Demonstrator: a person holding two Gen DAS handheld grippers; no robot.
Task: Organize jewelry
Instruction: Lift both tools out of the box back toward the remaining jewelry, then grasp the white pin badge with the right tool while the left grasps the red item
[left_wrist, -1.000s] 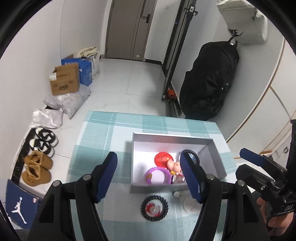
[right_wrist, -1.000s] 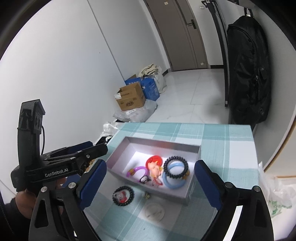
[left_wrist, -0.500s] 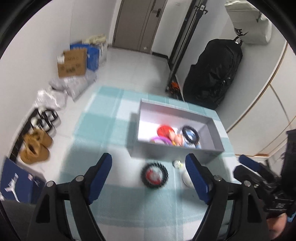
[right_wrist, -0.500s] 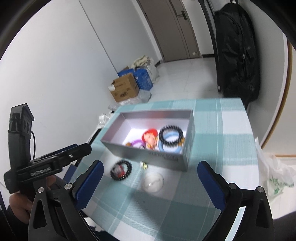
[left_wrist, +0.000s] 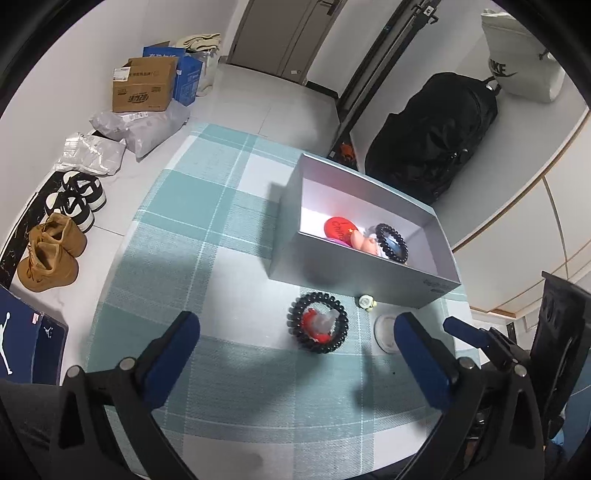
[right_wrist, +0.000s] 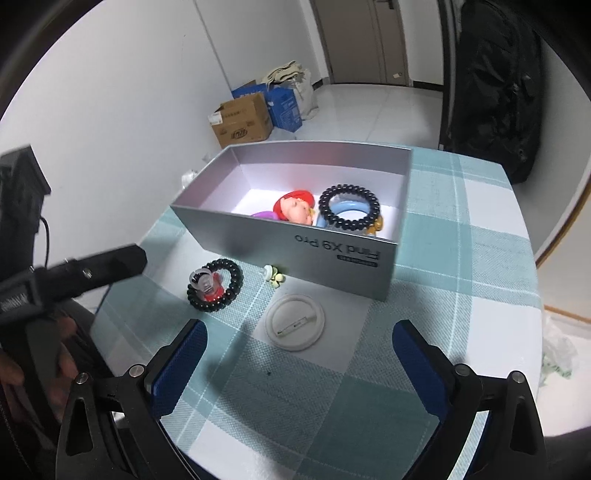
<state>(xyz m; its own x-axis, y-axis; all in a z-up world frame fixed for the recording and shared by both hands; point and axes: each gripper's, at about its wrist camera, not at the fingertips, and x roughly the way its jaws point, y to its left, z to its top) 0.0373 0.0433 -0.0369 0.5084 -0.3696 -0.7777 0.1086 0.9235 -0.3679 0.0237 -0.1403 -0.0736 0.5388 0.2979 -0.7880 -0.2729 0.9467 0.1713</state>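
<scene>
Black coiled hair tie (left_wrist: 317, 322) with a small red piece inside lies on the checked cloth (left_wrist: 207, 266), just near of the grey box (left_wrist: 369, 273). Right of it sit a small charm (right_wrist: 275, 277) and a white badge (right_wrist: 294, 322). The left gripper (left_wrist: 295, 354) has just been opening, nothing between its jaws; the right gripper (right_wrist: 299, 363) is spread wide, empty.

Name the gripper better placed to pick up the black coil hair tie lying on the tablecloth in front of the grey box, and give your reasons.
Left, probably. The left gripper is open and the black coil hair tie lies just ahead, between its fingers. The right gripper is also open but lines up with the white round badge; from there the tie sits off to the left.
</scene>
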